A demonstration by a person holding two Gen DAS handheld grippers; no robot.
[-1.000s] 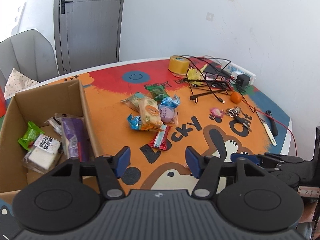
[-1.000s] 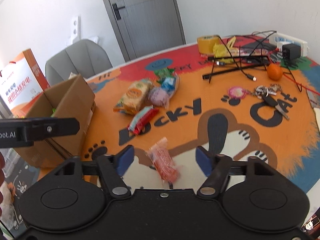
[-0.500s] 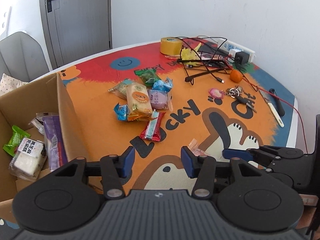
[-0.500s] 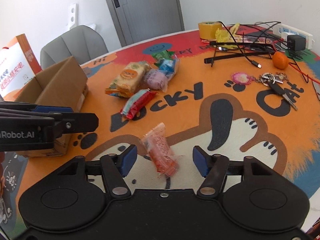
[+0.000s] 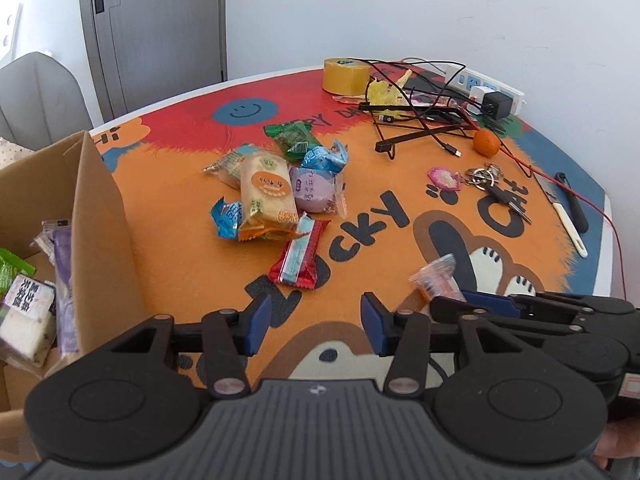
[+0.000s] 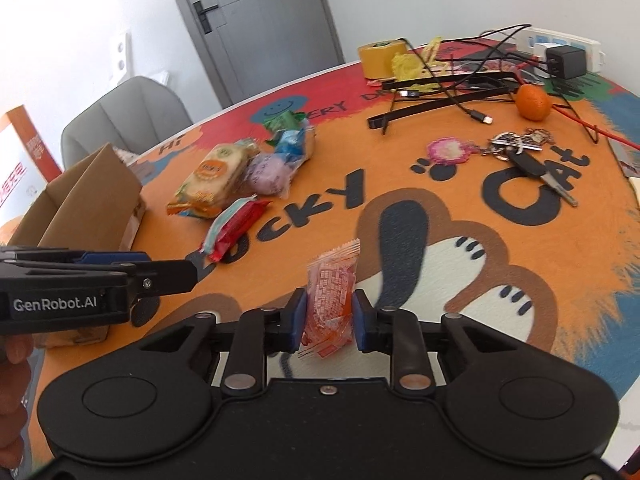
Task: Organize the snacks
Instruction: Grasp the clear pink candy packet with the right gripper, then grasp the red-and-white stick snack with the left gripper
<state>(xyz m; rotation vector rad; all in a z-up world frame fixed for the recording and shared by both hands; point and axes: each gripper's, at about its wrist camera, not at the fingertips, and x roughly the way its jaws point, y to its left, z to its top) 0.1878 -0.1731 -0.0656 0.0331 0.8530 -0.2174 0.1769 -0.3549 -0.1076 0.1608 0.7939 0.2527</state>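
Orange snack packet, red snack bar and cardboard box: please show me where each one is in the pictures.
orange snack packet (image 6: 331,280), right wrist view, on its middle above the gripper pads.
red snack bar (image 5: 299,255), left wrist view, on the middle of its wrapper.
cardboard box (image 5: 102,216), left wrist view, on its outer side wall.

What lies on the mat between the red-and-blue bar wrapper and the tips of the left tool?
Nothing: in the left wrist view only bare mat separates the red-and-blue bar wrapper from the open, empty left tool.

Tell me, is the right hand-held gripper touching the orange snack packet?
Touching. The right wrist view shows both blue pads of the right hand-held gripper against the sides of the orange snack packet, the jaws closing on it.
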